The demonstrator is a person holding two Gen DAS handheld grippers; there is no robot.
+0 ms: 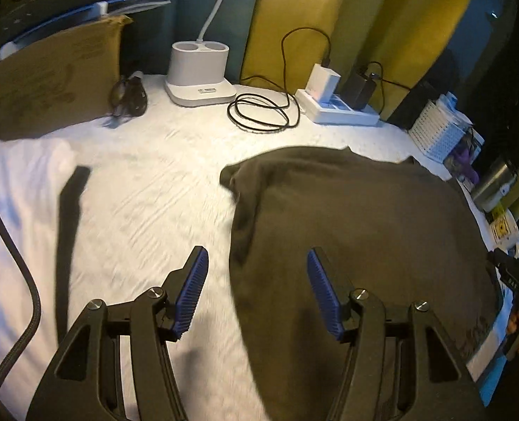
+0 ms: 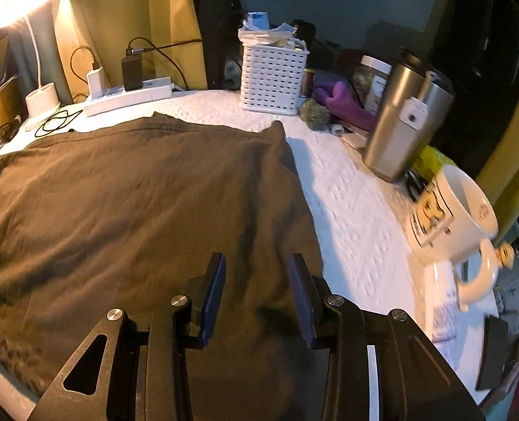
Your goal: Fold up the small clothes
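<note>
**Two sets of jaws released above one dark garment**

Both grippers hover over the white-covered counter (image 1: pixel 136 182) with nothing between their pads. The left gripper (image 1: pixel 257 293) stands with its jaws well apart, straddling the garment's left edge; the right gripper (image 2: pixel 256 293) has its jaws parted more narrowly, above the cloth near its right edge.

The dark brown garment (image 2: pixel 147 189) lies spread flat, filling the right wrist view from 6 o'clock out toward 11 o'clock; in the left wrist view it sits at 3 o'clock. It looks light, soft and limp, likely to sag and crease wherever it is lifted. Pinching a hem or corner, one per gripper, seems the surest hold.

Farther out, a mug (image 2: pixel 452 210) and a steel tumbler (image 2: pixel 400 122) stand at 2 o'clock, close enough for a swinging fold to knock. Beyond sit a white basket (image 2: pixel 271 77) and a power strip (image 2: pixel 126 94) at 11 o'clock.
</note>
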